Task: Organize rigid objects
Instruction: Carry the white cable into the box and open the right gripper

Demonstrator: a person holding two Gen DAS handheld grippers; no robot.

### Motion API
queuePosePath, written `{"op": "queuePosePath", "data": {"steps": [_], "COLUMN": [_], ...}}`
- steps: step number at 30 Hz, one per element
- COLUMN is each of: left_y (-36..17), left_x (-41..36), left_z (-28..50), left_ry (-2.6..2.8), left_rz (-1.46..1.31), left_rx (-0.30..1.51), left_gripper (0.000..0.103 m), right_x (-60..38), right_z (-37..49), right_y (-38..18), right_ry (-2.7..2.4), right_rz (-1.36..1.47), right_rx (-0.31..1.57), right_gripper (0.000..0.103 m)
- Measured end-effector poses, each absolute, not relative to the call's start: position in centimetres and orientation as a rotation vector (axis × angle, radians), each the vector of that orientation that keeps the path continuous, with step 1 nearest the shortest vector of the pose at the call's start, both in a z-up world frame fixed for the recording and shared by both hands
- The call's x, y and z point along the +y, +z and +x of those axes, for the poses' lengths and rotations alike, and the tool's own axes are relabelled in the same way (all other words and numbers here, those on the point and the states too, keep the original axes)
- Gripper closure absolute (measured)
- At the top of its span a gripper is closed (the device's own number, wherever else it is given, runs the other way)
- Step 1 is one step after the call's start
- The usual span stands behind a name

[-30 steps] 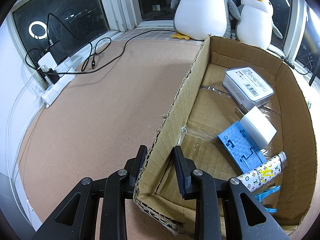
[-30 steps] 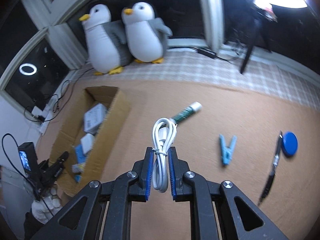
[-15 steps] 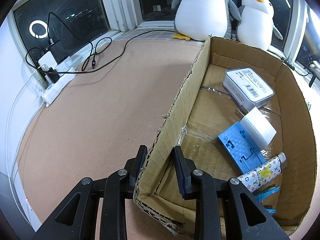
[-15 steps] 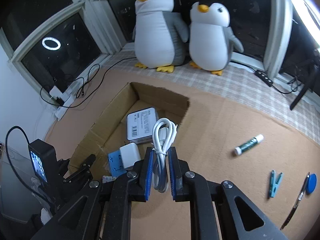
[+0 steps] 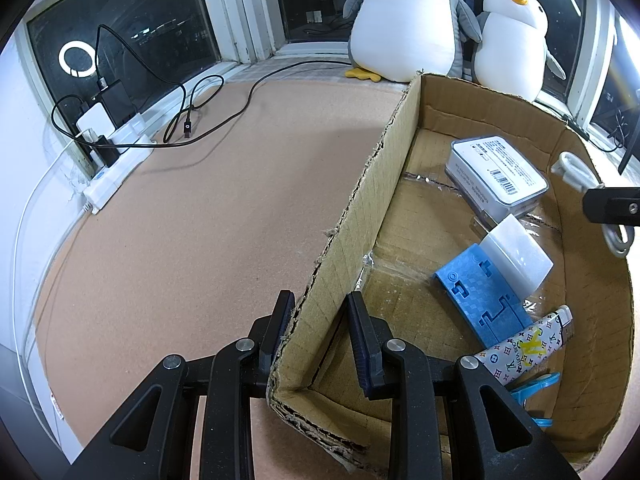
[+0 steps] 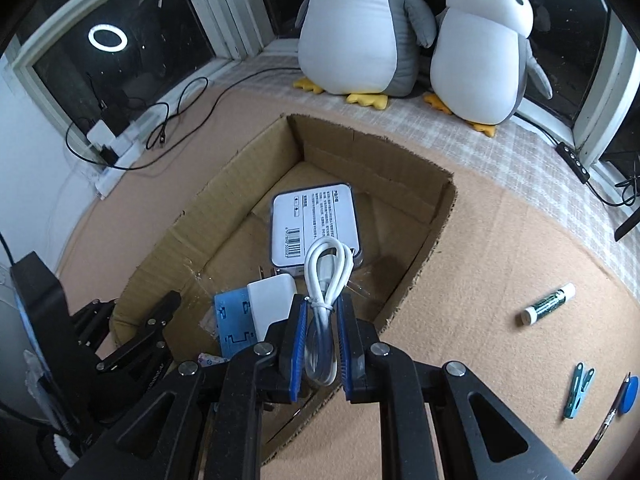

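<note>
My left gripper (image 5: 320, 318) straddles the near left wall of the cardboard box (image 5: 380, 184); its fingers stand a little apart from the wall on both sides. My right gripper (image 6: 322, 320) is shut on a coiled white cable (image 6: 326, 264) and holds it over the box (image 6: 224, 196); the cable also shows in the left wrist view (image 5: 576, 176). Inside the box lie a grey case with a white label (image 5: 496, 172), a white block (image 5: 516, 254), a blue plastic stand (image 5: 484, 296), a patterned lighter (image 5: 528, 350) and a blue clip (image 5: 532, 390).
On the brown mat right of the box lie a glue stick (image 6: 550, 304), a teal clip (image 6: 576, 390), a pen (image 6: 604, 424) and a blue disc (image 6: 630, 394). Two plush penguins (image 6: 360, 28) stand behind the box. A power strip with cables (image 5: 116, 156) lies at the left.
My right gripper has carried the white cable leftward from the open mat to above the box. The left gripper has stayed at the box wall.
</note>
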State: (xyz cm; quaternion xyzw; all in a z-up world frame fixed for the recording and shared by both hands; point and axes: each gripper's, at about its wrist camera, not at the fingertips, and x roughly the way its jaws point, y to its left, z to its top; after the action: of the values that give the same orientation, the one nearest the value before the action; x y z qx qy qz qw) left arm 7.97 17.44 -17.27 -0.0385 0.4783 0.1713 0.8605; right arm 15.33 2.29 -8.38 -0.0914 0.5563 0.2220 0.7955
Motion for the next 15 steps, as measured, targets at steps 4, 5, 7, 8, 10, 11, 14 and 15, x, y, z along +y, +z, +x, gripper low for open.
{"op": "queuePosePath", "data": {"steps": [4, 5, 7, 8, 10, 11, 14, 15], "left_y": [-17.3, -17.3, -17.3, -17.3, -17.3, -17.3, -17.3, -17.3], "left_x": [17.4, 17.5, 17.5, 17.5, 17.4, 17.4, 17.5, 17.4], "left_z": [8.0, 8.0, 8.0, 8.0, 7.9, 7.9, 8.0, 7.9], "left_ry": [0.36, 0.36, 0.36, 0.36, 0.36, 0.36, 0.359, 0.359], "left_rz": [-0.08, -0.08, -0.08, -0.08, -0.081, -0.081, -0.081, -0.081], "left_rx": [1.004, 1.004, 1.004, 1.004, 1.003, 1.003, 1.003, 1.003], "left_gripper": [0.075, 0.075, 0.075, 0.075, 0.075, 0.075, 0.075, 0.075], "right_x": [2.8, 2.9, 3.0, 3.1, 3.2, 3.3, 3.5, 3.6], "right_z": [15.5, 15.5, 15.6, 15.6, 15.6, 15.6, 15.6, 15.6], "right_y": [-8.9, -9.0, -9.3, -9.4, -9.6, -9.7, -9.9, -10.0], "right_ry": [0.476, 0.476, 0.475, 0.475, 0.474, 0.474, 0.472, 0.471], "right_rz": [-0.218, -0.222, -0.23, -0.233, -0.239, -0.243, -0.253, -0.256], "right_rx": [1.2, 1.202, 1.205, 1.206, 1.208, 1.208, 1.209, 1.211], "right_gripper": [0.09, 0.09, 0.09, 0.09, 0.09, 0.09, 0.09, 0.09]}}
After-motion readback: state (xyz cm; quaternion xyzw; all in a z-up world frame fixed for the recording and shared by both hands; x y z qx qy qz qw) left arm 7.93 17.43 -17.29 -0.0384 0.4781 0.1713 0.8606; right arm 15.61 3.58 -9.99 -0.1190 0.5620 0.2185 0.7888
